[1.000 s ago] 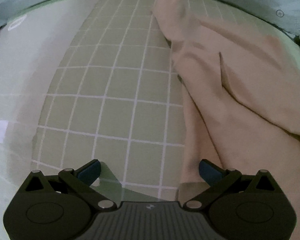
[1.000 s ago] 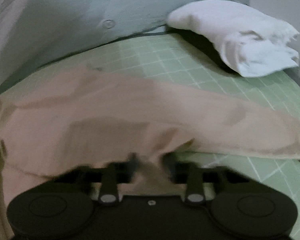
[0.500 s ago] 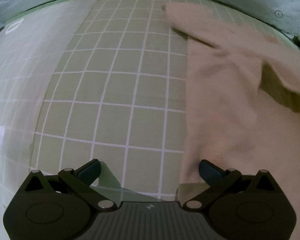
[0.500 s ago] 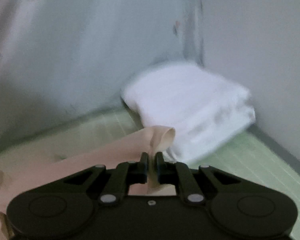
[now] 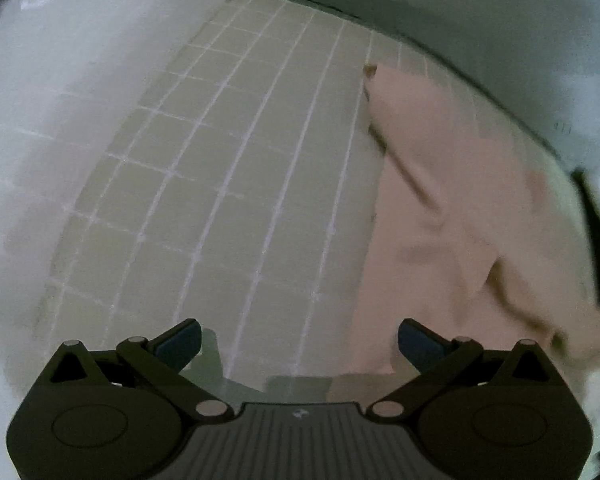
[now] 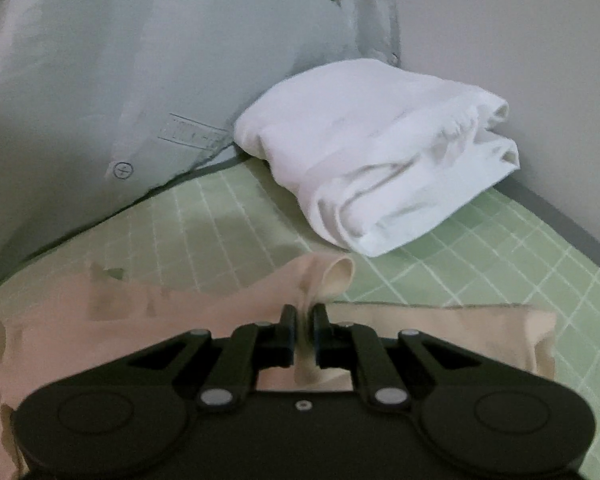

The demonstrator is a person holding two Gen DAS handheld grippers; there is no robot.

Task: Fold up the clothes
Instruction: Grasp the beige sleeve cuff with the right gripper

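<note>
The peach garment is lying spread out on the green grid mat, and it is not folded yet. The right gripper is pinching a bunched bit of its edge, with the jaws almost closed on the cloth. The left gripper is hanging over the mat beside the garment with its jaws wide apart, holding nothing. A white folded cloth is sitting near the wall, looking already done. Most folding is likely still ahead.
</note>
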